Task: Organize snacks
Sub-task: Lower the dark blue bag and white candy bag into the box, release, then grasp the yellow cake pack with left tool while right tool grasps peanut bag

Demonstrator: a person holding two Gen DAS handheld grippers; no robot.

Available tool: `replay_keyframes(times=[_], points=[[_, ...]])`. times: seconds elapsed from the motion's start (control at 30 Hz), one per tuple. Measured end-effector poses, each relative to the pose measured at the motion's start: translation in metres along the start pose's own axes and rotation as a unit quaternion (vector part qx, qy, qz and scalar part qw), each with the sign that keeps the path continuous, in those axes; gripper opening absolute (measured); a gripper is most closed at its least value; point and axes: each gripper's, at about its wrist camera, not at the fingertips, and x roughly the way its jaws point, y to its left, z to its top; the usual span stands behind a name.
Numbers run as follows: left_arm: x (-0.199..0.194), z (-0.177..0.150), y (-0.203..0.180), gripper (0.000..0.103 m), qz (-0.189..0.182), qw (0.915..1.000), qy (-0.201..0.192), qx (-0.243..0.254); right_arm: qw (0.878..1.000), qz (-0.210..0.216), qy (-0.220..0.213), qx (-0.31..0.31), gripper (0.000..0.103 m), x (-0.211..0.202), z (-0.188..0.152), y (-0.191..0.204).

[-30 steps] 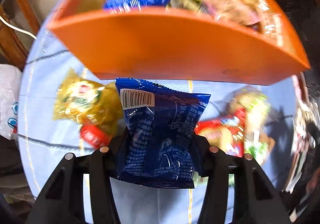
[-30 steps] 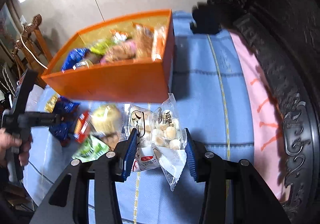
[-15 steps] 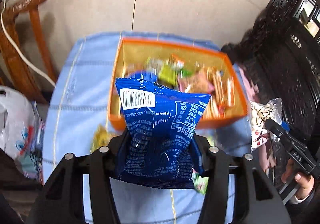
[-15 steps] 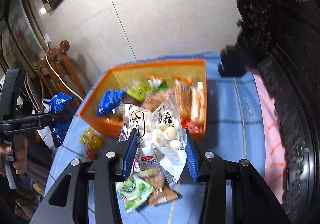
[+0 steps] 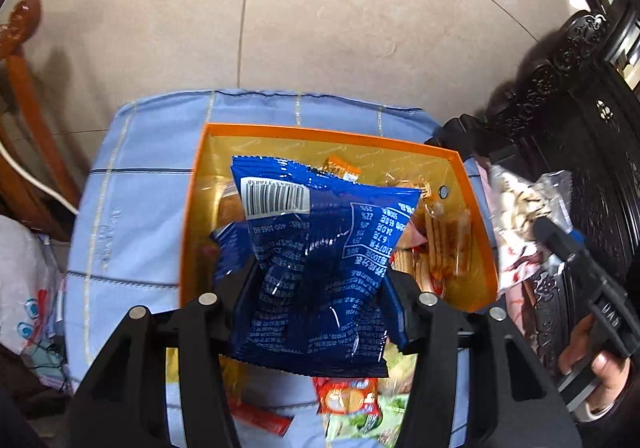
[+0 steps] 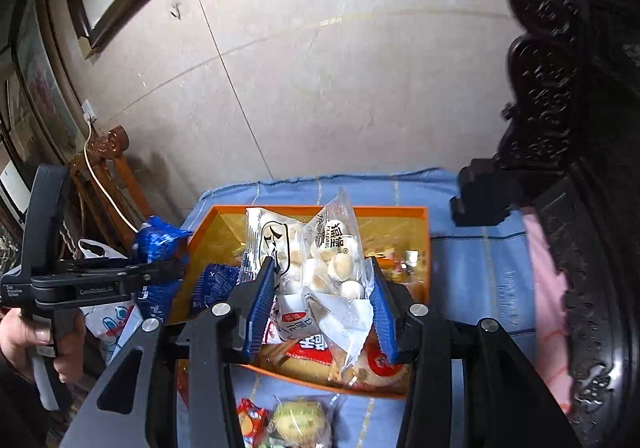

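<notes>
My left gripper is shut on a blue snack bag with a barcode and holds it above the orange box, which holds several snack packs. My right gripper is shut on a clear bag of white candies and holds it above the same orange box. The right gripper with its clear bag shows at the right edge of the left wrist view. The left gripper with the blue bag shows at the left of the right wrist view.
Loose snack packs lie on the blue checked cloth in front of the box; they also show in the right wrist view. Dark carved furniture stands on the right. A wooden chair and a white bag are on the left.
Both grippers have risen from the cloth and moved forward over the orange box, each still holding its bag. The view now looks down into the box.
</notes>
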Motion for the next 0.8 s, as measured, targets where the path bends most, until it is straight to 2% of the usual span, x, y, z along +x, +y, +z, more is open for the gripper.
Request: replay_keyframes(times=[0.17, 0.2, 0.23, 0.27, 0.3, 0.37, 0.53, 0.8], points=[[0.032, 0.017, 0.003, 0.052, 0.002, 0.9999, 0.012, -0.012, 1.0, 0.009, 0.013, 0.004, 0.047, 0.028, 0.003, 0.002], [0.035, 0.019, 0.004, 0.057, 0.005, 0.9998, 0.01, -0.015, 1.0, 0.008, 0.013, 0.006, 0.048, 0.032, 0.004, 0.003], [0.036, 0.022, 0.005, 0.074, 0.007, 0.9997, 0.006, -0.021, 1.0, 0.006, 0.01, 0.01, 0.054, 0.034, 0.005, 0.004], [0.035, 0.024, 0.007, 0.085, 0.01, 0.9995, -0.006, -0.029, 1.0, 0.008, 0.005, 0.016, 0.071, 0.035, 0.005, 0.003], [0.031, 0.025, 0.009, 0.099, 0.018, 0.9986, -0.031, -0.04, 1.0, 0.007, 0.001, 0.024, 0.079, 0.036, 0.005, 0.003], [0.024, 0.025, 0.011, 0.098, 0.033, 0.997, -0.059, -0.04, 1.0, 0.006, -0.004, 0.02, 0.083, 0.034, 0.002, 0.004], [0.028, 0.012, 0.026, 0.098, 0.044, 0.998, -0.02, -0.041, 1.0, 0.006, 0.016, 0.023, 0.083, 0.031, -0.014, 0.001], [0.011, -0.044, 0.067, 0.098, 0.063, 0.9947, 0.022, -0.079, 0.998, -0.004, 0.05, 0.044, 0.087, 0.008, -0.05, -0.01]])
